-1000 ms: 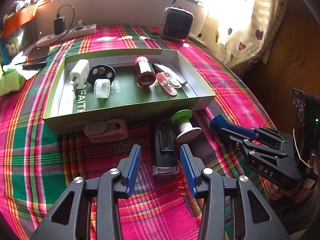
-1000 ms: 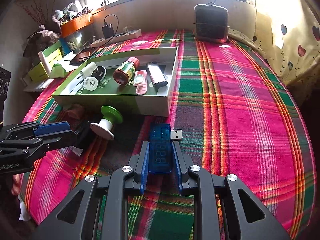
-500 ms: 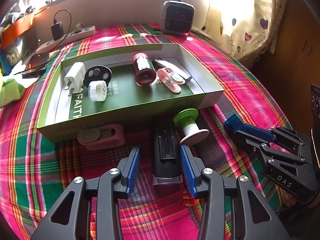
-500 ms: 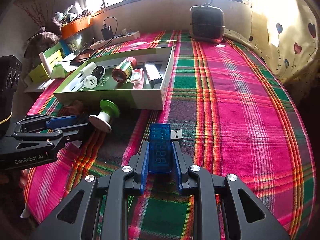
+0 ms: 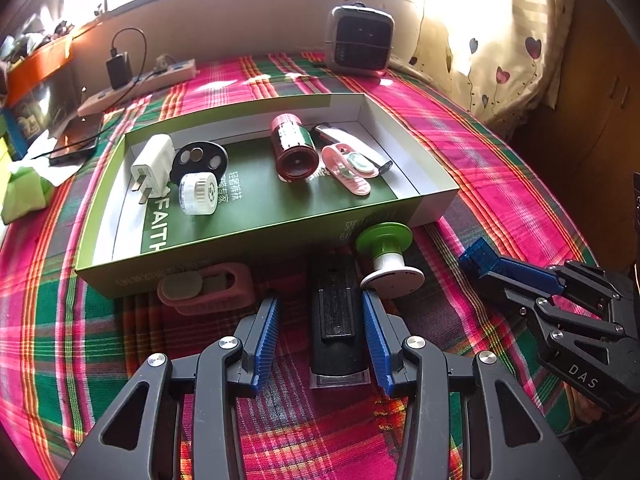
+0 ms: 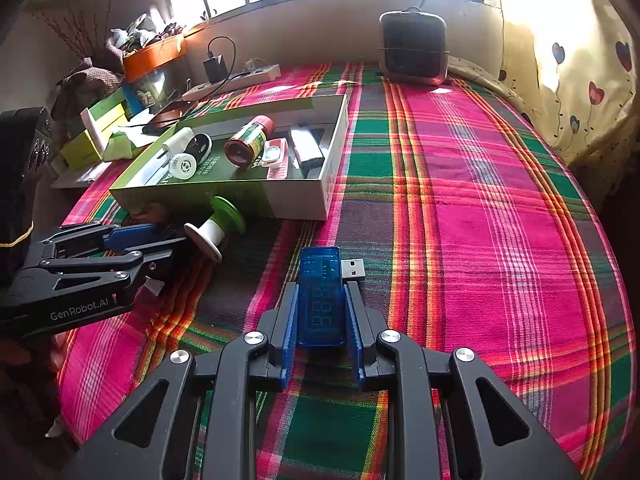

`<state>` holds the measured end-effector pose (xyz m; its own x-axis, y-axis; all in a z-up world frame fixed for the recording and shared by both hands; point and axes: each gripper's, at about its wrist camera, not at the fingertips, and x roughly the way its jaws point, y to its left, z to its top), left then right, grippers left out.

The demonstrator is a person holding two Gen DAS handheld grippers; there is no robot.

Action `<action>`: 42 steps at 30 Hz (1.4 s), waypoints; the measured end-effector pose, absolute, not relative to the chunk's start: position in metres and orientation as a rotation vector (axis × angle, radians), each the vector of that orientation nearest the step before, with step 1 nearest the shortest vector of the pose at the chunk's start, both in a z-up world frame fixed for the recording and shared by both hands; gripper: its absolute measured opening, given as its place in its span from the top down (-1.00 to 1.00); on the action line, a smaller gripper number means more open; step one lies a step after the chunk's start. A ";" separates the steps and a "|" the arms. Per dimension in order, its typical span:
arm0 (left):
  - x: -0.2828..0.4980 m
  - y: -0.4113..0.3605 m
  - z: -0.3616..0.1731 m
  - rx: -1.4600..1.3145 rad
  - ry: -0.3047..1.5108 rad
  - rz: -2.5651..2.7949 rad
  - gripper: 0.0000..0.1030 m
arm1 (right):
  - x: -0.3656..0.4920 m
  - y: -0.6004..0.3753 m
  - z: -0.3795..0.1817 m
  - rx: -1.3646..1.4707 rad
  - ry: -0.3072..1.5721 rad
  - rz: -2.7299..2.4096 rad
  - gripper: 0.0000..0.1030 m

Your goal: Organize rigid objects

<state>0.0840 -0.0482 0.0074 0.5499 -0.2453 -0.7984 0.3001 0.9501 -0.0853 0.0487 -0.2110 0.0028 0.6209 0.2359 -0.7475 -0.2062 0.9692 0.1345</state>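
My left gripper [image 5: 320,312] is open, its blue pads on either side of a black rectangular device [image 5: 336,320] lying on the plaid cloth, not touching it. A green-and-white spool [image 5: 386,256] and a pink holder [image 5: 208,286] lie beside it, in front of the green box [image 5: 248,240]. The box holds a white plug [image 5: 152,168], black disc [image 5: 200,158], white cap [image 5: 198,194], red bottle [image 5: 294,152], pink clip [image 5: 348,170] and a lighter [image 5: 344,138]. My right gripper [image 6: 322,312] is shut on a blue USB meter [image 6: 322,296] just above the cloth.
A small grey heater [image 5: 360,40] stands at the back by the window. A power strip with a charger [image 5: 140,80] and a phone [image 5: 76,140] lie at the back left. The right gripper [image 5: 540,292] sits right of the spool. The table edge curves off right by the curtain [image 6: 580,60].
My left gripper has moved forward, so the black device now lies between its open pads. The right gripper has drawn back a little with the blue USB meter.
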 end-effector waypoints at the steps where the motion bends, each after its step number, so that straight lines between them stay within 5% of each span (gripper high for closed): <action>1: 0.084 -0.048 0.007 0.062 0.933 -0.323 0.23 | 0.049 -0.211 0.003 0.037 0.864 0.254 0.55; 12: 0.084 -0.042 0.009 0.047 0.931 -0.313 0.49 | 0.049 -0.211 0.003 0.036 0.864 0.254 0.55; 42: 0.080 -0.036 0.014 0.026 0.914 -0.320 0.50 | 0.049 -0.209 0.003 0.016 0.866 0.246 0.55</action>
